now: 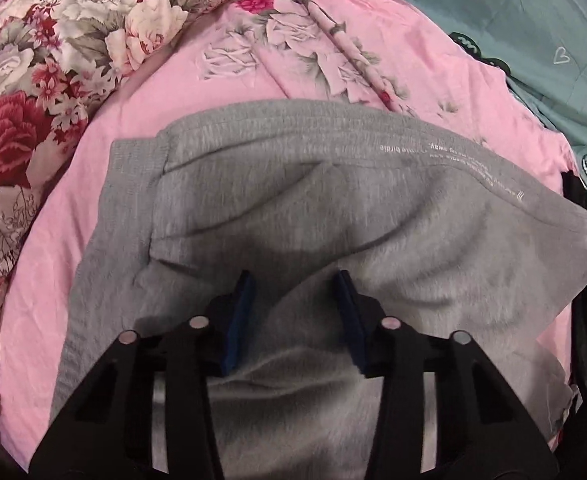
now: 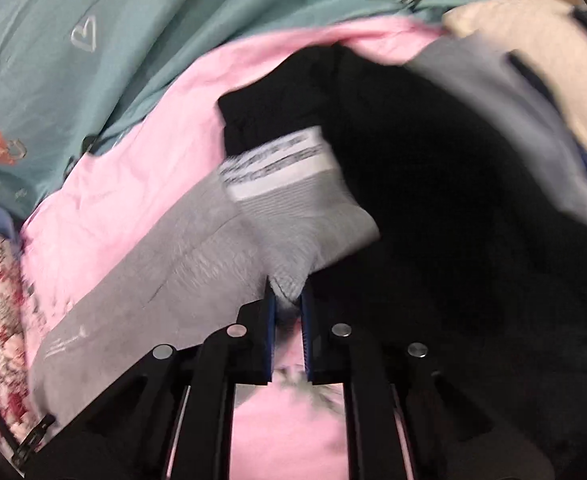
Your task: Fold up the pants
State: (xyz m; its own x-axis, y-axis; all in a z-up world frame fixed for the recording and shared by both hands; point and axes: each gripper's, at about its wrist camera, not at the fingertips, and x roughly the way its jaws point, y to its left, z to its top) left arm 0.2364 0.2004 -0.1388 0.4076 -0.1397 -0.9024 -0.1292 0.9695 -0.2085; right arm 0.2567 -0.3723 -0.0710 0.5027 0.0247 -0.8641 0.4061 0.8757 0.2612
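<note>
left gripper [image 1: 295, 284]: fingers spread apart over grey pants [image 1: 333, 208]
right gripper [image 2: 289, 292]: fingers clenched on pants' cuff
pants: on pink sheet [image 1: 105, 184]

Pants [image 1: 293, 216] plain grey with small white lettering; sheet [image 1: 181, 92] pink with pale flowers; quilt [image 1: 45, 52] red-and-white floral; blanket [image 1: 513, 20] teal with hearts; garment [image 2: 433, 200] black.

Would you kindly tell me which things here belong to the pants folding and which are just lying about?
In use: grey pants, right gripper pinching their corner, left gripper open over them.

Lying about: pink sheet, floral quilt, teal blanket, black garment, cream cloth.
</note>
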